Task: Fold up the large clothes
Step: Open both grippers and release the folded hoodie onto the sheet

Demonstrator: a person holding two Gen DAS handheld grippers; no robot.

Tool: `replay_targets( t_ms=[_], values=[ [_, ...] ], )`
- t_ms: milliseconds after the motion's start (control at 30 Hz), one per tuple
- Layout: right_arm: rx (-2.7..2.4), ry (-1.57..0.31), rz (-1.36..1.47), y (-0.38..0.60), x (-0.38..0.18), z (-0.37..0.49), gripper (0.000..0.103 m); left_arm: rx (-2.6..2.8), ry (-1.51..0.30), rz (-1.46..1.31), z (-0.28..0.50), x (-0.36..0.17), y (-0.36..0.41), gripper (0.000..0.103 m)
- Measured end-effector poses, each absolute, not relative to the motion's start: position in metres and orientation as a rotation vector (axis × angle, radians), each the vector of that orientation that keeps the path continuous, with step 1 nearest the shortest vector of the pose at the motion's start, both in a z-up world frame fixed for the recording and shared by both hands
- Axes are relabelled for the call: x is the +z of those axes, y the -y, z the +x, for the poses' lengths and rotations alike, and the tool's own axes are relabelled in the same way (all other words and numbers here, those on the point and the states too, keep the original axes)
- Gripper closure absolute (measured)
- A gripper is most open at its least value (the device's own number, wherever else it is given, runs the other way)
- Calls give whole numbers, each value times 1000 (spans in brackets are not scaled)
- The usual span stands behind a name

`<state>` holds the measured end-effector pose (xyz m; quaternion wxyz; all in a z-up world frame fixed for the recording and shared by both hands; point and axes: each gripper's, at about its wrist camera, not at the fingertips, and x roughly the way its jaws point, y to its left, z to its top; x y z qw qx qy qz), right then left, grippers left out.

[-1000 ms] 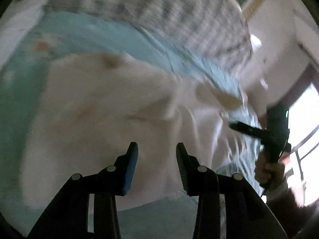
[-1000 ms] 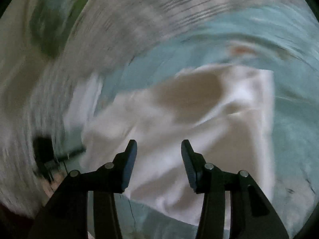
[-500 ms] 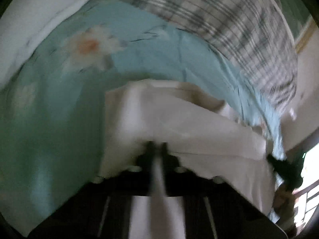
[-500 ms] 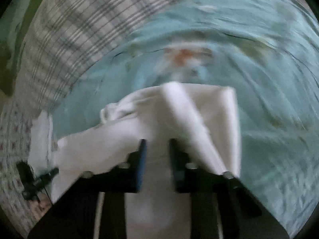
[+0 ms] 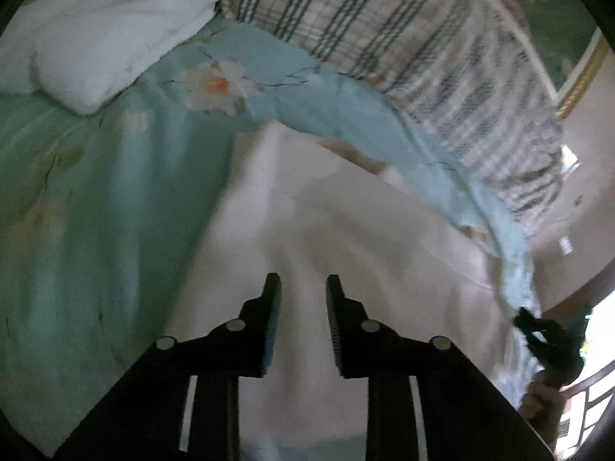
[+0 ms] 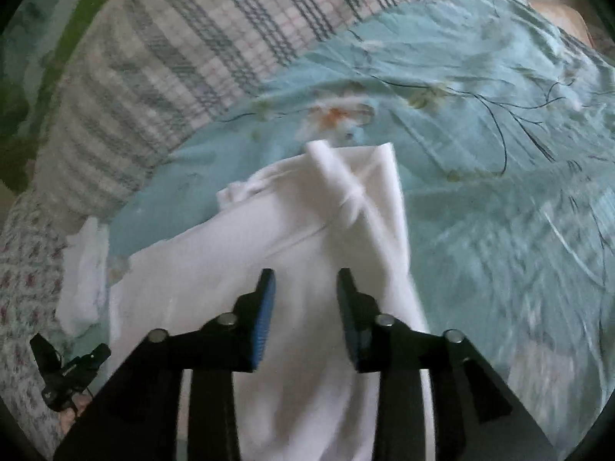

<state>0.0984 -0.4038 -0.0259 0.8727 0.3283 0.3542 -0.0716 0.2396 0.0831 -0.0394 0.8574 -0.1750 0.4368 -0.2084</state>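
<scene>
Entry: both grippers have let go. Half a second back each was pinched on the white garment (image 6: pixel 300 253); the jaws have just been opening, and I now see clear gaps, with cloth lying below the fingers but nothing pressed between them. Left gripper (image 5: pixel 301 292): released, low centre of its frame. Right gripper (image 6: pixel 305 288): likewise released, low centre of its frame. I read this as a fold just laid down and dropped, so the next step is probably a regrasp for another fold or some smoothing.

Garment: lies on the bed, on the pale blue flowered sheet (image 5: pixel 96 199), filling the centre and lower part of both views. In the right wrist view its far end shows a doubled layer with a raised diagonal ridge at upper centre, and a rumpled collar-like bunch to the left. Right edge fairly straight; left edge ragged. Not flat yet.

A plaid blanket (image 5: pixel 403 30) lies across the top of the frame and a folded white towel (image 5: pixel 107 34) sits upper left, both apart from the garment.
</scene>
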Motion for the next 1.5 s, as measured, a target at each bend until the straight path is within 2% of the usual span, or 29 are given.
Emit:
replay_targets(
  t_ms=[200, 333, 500, 700, 967, 1233, 1333, 1400, 1433, 1500],
  values=[
    [-39, -741, 687, 357, -27, 64, 67, -524, -917, -428, 178, -39, -62, 60],
    [3, -764, 685, 336, -32, 51, 67, -551, -944, -449, 158, -52, -55, 58],
    [32, -776, 696, 324, -34, 42, 67, -546, -978, -512, 147, -77, -56, 49],
    [46, -770, 697, 319, -31, 35, 67, -517, -989, -599, 159, -99, -64, 49],
    [40, -774, 693, 318, -29, 36, 67, -362, -929, -728, 211, -101, -94, 49],
    [85, -807, 657, 310, -28, 76, 67, -322, -917, -705, 225, -99, -98, 56],
    [128, -801, 627, 296, -25, 96, 69, -313, -922, -686, 227, -98, -99, 69],
    [161, -800, 608, 285, -24, 114, 80, -325, -926, -673, 227, -99, -98, 86],
    [182, -812, 603, 279, -25, 124, 86, -332, -924, -667, 227, -98, -97, 89],
    [214, -832, 587, 266, -29, 144, 91, -343, -908, -655, 226, -92, -97, 94]
  ],
)
